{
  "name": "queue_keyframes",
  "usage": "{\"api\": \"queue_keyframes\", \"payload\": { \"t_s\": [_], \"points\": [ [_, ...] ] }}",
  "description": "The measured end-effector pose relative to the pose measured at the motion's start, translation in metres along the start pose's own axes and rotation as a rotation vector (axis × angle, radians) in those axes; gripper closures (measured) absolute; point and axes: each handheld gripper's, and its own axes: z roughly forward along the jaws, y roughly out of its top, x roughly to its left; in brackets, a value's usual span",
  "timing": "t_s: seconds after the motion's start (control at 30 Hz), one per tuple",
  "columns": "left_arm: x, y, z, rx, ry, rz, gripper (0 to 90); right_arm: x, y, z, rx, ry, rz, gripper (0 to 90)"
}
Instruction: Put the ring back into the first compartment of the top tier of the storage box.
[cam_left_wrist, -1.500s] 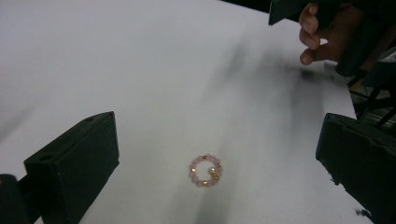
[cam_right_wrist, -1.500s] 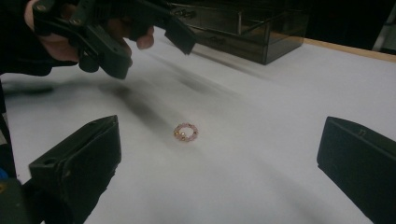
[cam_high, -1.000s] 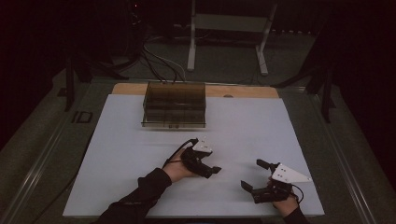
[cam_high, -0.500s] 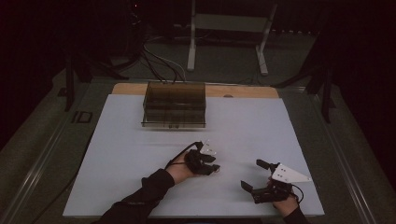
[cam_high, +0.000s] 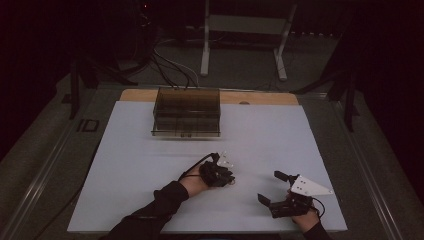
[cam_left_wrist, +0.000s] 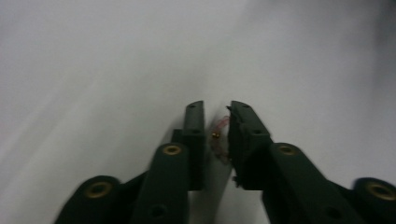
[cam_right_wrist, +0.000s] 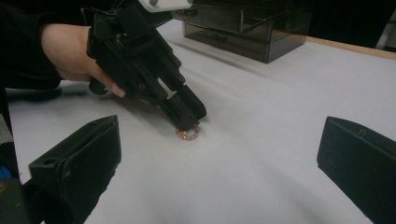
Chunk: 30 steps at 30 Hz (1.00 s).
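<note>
While our left gripper (cam_right_wrist: 187, 122) pinches a pink bracelet (cam_right_wrist: 187, 134) near the table's (cam_high: 150, 150) front edge, our right gripper (cam_high: 277, 190) gapes.

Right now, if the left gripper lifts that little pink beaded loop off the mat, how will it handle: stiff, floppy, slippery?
Likely floppy: the beaded loop looks like small beads on a string, so it should sag from the left gripper. Probably very light, being tiny beside the jaws. It may slip: the jaws stand nearly closed around just part of it, and round beads give little grip.

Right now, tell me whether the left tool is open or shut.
Shut: the left tool pinches a small pink beaded ring against the white mat.
</note>
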Motion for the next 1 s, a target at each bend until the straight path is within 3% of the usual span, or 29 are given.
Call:
{"api": "queue_keyframes", "payload": {
  "t_s": [0.13,0.33,0.4,1.0],
  "points": [
    [-0.003,-0.001,0.000,-0.002,0.004,0.018,88.6,0.000,0.000,0.000,-0.001,0.000,0.001,0.0],
    [-0.002,0.000,0.000,-0.003,-0.019,0.021,90.0,0.000,0.000,0.000,-0.001,0.000,0.001,0.0],
    [-0.004,0.002,-0.001,0.006,-0.033,0.045,90.0,0.000,0.000,0.000,-0.002,-0.002,0.002,0.0],
    [-0.001,0.011,-0.025,-0.045,-0.062,0.025,90.0,0.000,0.000,0.000,-0.002,-0.004,0.001,0.0]
  ]
}}
